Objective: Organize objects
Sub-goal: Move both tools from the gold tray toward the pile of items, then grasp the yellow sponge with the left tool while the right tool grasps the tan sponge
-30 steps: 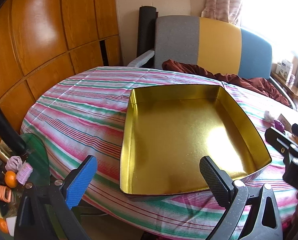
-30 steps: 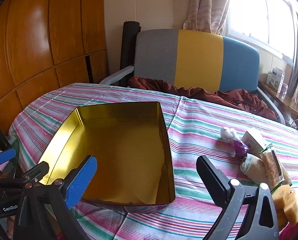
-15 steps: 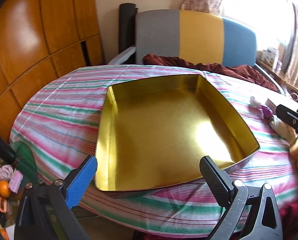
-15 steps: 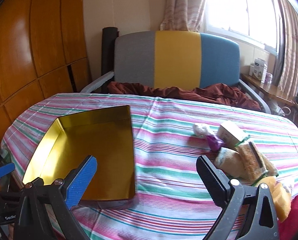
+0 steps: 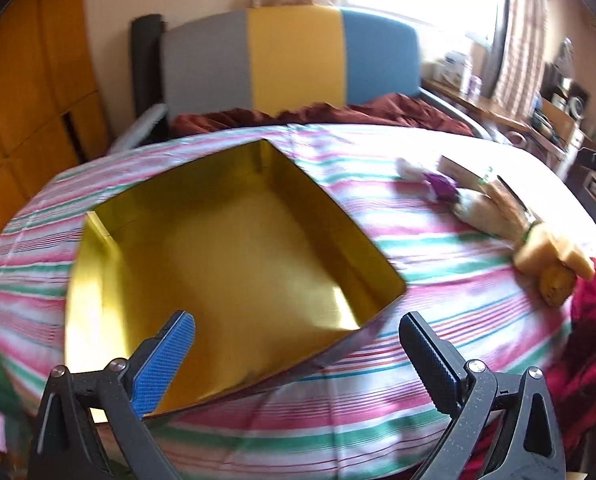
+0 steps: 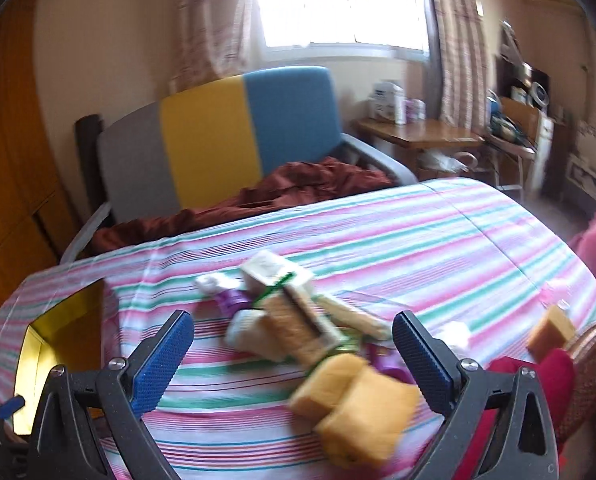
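left tongs (image 5: 296, 350) released, holding nothing; the gold tin tray (image 5: 226, 272) lies just ahead of them on the striped tablecloth (image 5: 417, 280), shallow, shiny, bare inside. right tongs (image 6: 294, 354) likewise released, over a blurred pile: yellow sponges (image 6: 353, 404) nearest, a brown packet (image 6: 298, 328) beyond, a purple item (image 6: 232, 300) farther left.

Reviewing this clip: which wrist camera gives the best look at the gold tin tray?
The left wrist view. There the gold tin tray lies almost whole ahead of the open left gripper, its empty inside and walls visible, though blurred. The right wrist view catches only a corner of it at the left edge, beyond the open right gripper.
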### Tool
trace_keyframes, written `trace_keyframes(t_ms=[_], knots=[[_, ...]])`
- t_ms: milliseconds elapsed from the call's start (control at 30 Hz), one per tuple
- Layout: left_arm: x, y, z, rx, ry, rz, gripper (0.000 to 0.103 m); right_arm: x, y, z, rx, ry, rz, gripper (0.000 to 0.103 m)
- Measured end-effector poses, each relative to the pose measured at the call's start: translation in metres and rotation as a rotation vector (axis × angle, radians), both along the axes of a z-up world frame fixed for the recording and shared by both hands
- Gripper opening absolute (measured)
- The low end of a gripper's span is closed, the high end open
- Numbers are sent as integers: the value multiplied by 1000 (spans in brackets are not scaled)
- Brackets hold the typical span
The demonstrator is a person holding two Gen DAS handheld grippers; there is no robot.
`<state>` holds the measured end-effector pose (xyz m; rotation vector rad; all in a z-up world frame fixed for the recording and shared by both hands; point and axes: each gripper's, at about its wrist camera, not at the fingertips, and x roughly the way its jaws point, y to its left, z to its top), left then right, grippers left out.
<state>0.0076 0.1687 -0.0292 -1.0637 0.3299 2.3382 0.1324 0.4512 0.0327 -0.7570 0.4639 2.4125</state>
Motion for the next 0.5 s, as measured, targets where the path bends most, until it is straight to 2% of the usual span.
trace_keyframes(t_ms=[100, 200, 333, 500], knots=[[-3, 20, -6, 7, -70, -34, 103, 22, 35, -3, -91, -12, -60, 102], [1, 37, -8, 10, -85, -81, 103, 36, 54, -12, -151, -63, -62, 101], [9, 56, -9, 22, -97, -157, 103, 35, 55, -32, -229, -153, -1, 101], [16, 73, -9, 28, -104, -207, 103, 17, 50, -57, -264, -281, 29, 101]])
